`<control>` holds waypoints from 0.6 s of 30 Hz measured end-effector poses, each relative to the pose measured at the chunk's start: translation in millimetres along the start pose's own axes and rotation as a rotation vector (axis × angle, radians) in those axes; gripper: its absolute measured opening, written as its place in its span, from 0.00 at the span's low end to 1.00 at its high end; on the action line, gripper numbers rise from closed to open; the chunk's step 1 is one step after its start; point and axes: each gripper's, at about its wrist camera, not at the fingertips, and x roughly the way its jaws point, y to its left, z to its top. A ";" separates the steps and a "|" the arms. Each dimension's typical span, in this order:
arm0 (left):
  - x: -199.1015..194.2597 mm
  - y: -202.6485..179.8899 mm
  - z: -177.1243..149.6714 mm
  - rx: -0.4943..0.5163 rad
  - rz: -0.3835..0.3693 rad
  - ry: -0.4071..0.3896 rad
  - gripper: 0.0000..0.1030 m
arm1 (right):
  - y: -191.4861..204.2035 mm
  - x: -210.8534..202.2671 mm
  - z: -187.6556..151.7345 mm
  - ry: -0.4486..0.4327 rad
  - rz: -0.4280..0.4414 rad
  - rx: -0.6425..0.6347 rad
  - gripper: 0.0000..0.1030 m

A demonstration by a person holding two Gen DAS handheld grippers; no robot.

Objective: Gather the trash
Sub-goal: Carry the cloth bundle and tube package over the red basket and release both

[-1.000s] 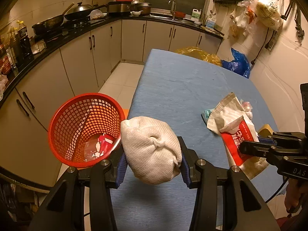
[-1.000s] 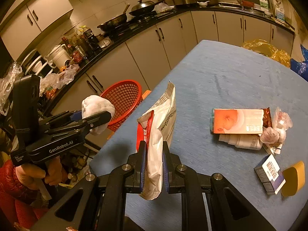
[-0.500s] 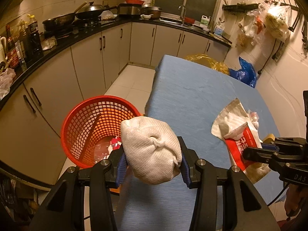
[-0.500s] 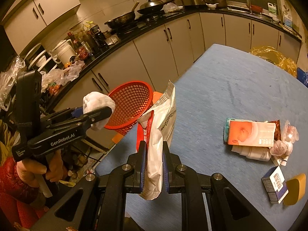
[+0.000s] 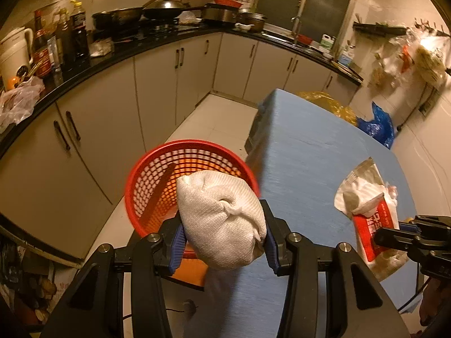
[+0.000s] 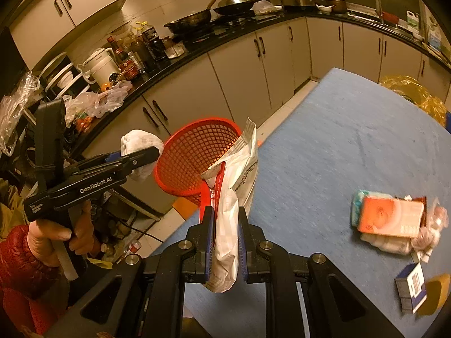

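Far left at nine o'clock, the left gripper (image 5: 222, 239) clamps a balled white cloth (image 5: 222, 219), jaws pressed into both its sides, the bundle hanging over the near rim of the red basket (image 5: 157, 174) on the floor beside the blue table (image 5: 310, 163). In the right wrist view at six o'clock, the right gripper (image 6: 224, 242) pinches a crumpled white-and-red snack bag (image 6: 234, 186) upright. At three o'clock, an orange packet (image 6: 391, 217) and wrappers lie on the tabletop.

A home kitchen: cream cabinets (image 5: 157, 84), wok (image 6: 236, 1) on stove, sink tap (image 5: 300, 5).
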 end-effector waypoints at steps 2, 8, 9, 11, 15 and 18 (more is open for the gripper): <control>3.7 7.4 3.2 -0.006 0.003 0.005 0.44 | 6.4 6.7 8.7 0.001 0.000 -0.012 0.15; 20.9 21.6 7.4 0.007 0.005 0.040 0.44 | 19.4 39.0 33.8 0.017 -0.004 -0.023 0.15; 25.2 24.2 8.3 0.008 0.006 0.048 0.44 | 21.2 43.4 37.1 0.019 -0.006 -0.022 0.15; 32.7 29.0 10.5 0.010 0.002 0.063 0.44 | 23.3 55.7 46.0 0.026 -0.007 -0.013 0.15; 45.0 36.7 14.9 0.018 -0.007 0.080 0.44 | 28.1 76.5 64.3 0.031 -0.013 -0.004 0.15; 52.5 41.3 18.8 0.030 -0.010 0.090 0.44 | 31.2 86.5 73.7 0.031 -0.019 -0.003 0.15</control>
